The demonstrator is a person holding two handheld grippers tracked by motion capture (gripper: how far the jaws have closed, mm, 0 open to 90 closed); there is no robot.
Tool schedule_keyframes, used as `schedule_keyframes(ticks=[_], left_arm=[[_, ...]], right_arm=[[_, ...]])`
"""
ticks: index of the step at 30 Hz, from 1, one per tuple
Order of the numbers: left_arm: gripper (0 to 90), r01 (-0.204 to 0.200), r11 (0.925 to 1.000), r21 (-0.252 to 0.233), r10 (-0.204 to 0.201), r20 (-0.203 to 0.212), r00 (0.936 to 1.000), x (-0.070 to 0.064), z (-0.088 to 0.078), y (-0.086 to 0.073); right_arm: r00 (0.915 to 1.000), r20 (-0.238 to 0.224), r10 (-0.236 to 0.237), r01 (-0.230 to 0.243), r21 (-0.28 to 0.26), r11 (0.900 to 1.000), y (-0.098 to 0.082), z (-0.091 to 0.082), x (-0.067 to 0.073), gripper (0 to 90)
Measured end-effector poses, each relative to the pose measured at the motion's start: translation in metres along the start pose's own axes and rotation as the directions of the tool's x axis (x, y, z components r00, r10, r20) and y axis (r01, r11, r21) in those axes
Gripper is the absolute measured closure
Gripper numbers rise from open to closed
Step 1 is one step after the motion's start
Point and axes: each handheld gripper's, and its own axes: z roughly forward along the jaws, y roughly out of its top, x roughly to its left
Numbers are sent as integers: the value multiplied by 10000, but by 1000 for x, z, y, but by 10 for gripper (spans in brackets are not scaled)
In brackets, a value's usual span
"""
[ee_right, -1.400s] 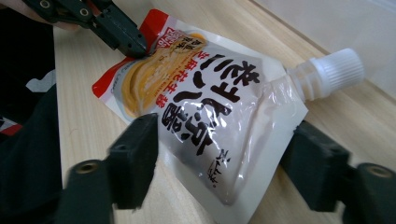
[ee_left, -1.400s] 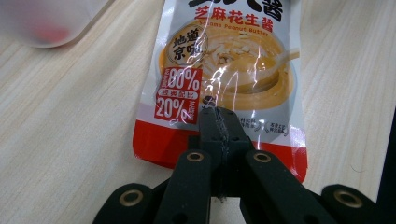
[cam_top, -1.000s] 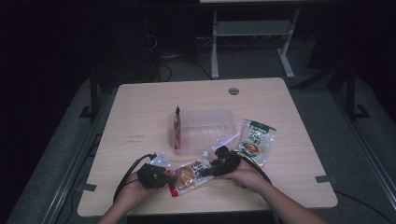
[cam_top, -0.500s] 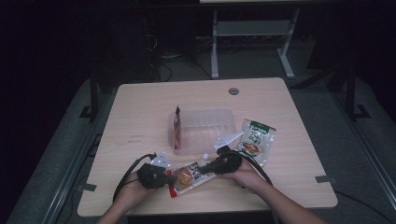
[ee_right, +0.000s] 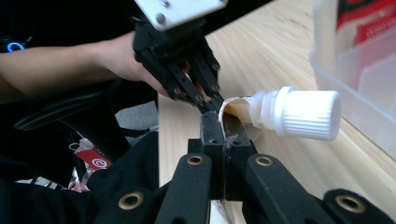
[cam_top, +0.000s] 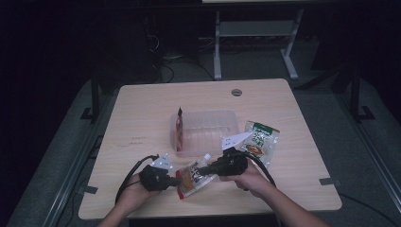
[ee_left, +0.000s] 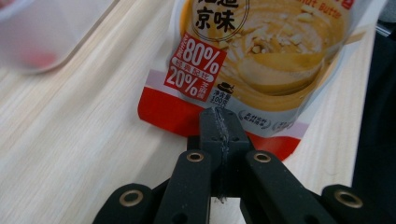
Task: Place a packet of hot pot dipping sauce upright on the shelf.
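A spouted sauce pouch [cam_top: 191, 177], orange and red with printed text [ee_left: 261, 60], hangs between both grippers near the table's front edge. My left gripper [cam_top: 176, 181] is shut on the pouch's red bottom edge [ee_left: 219, 121]. My right gripper [cam_top: 201, 170] is shut on the pouch's top edge [ee_right: 222, 126], just beside its white ribbed cap [ee_right: 308, 114]. The spout end is lifted off the wood. In the right gripper view the left gripper [ee_right: 212, 106] faces me from the far side of the pouch.
A clear plastic tub [cam_top: 208, 132] stands just beyond the pouch, with a red sachet [cam_top: 178, 127] upright at its left wall. A green packet [cam_top: 259, 142] lies to the tub's right. The table's front edge [cam_top: 213, 213] is close under both hands.
My right gripper has risen a little and lifted the pouch's spout end. The left hand has kept still on the bottom edge.
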Motion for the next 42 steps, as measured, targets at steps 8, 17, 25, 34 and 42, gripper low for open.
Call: schedule_keyframes(ticks=[8, 17, 25, 34, 42], left_arm=[[900, -197, 9992, -336, 201, 124, 9997, -5, -4, 4], [900, 10, 9959, -899, -7, 38, 10000, -4, -17, 2], [896, 48, 9945, -1047, -66, -173, 9998, 1, -26, -3], [745, 262, 9949, -978, -291, -275, 9992, 4, -32, -9], [567, 416, 9962, -761, -451, -451, 9980, 7, -30, -12]], right_arm=[[9991, -186, -374, 368, -329, 9988, 7, -4, 9, 897], [9985, 220, -497, 513, -762, 9958, 15, -21, 13, 897], [9941, 872, -648, 729, -934, 9930, 27, -38, 13, 897], [9888, 1272, -778, 909, -1009, 9907, 41, -51, 12, 896], [9840, 1600, -788, 963, -1046, 9898, 49, -59, 7, 896]])
